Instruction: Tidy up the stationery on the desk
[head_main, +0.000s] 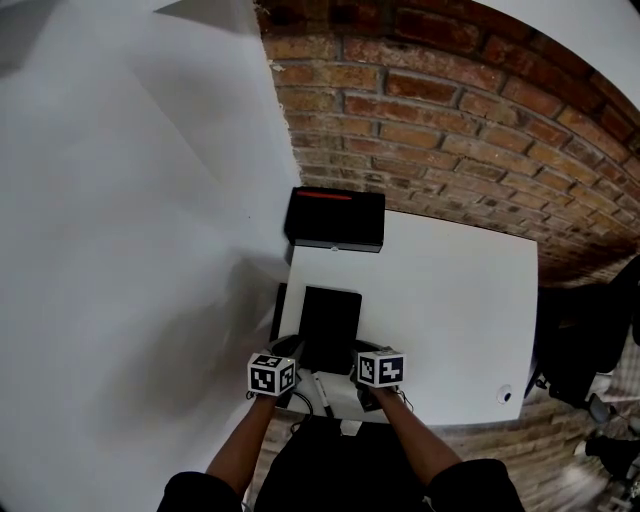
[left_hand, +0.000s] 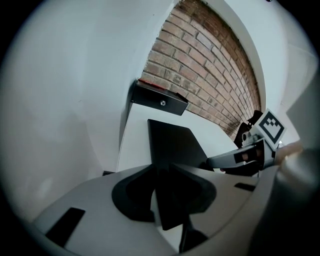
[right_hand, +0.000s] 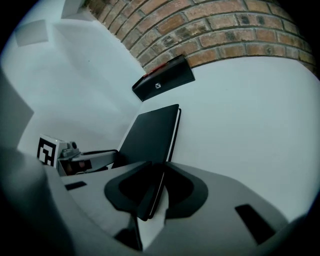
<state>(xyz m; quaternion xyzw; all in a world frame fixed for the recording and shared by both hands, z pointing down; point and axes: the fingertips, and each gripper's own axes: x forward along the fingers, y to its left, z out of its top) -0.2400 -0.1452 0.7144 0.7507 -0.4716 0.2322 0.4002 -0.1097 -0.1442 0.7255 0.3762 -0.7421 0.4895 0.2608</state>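
Note:
A black notebook (head_main: 330, 322) lies lengthwise over the near part of the white desk (head_main: 450, 300), its far end pointing at a black box (head_main: 335, 218). My left gripper (head_main: 296, 352) is shut on the notebook's near left corner, and my right gripper (head_main: 358, 352) is shut on its near right corner. In the left gripper view the cover (left_hand: 172, 142) runs out from between the left gripper's (left_hand: 167, 200) jaws, with the right gripper (left_hand: 240, 157) beside it. In the right gripper view the notebook (right_hand: 150, 132) is pinched edge-on in the right gripper (right_hand: 152, 192), white page edges showing.
A pen (head_main: 322, 393) lies at the desk's near edge between my hands. The black box with a red strip (right_hand: 165, 77) sits in the far left corner against the brick wall (head_main: 450, 110). A small white object (head_main: 505, 394) rests near the desk's right corner. Dark items (head_main: 590, 330) stand right of the desk.

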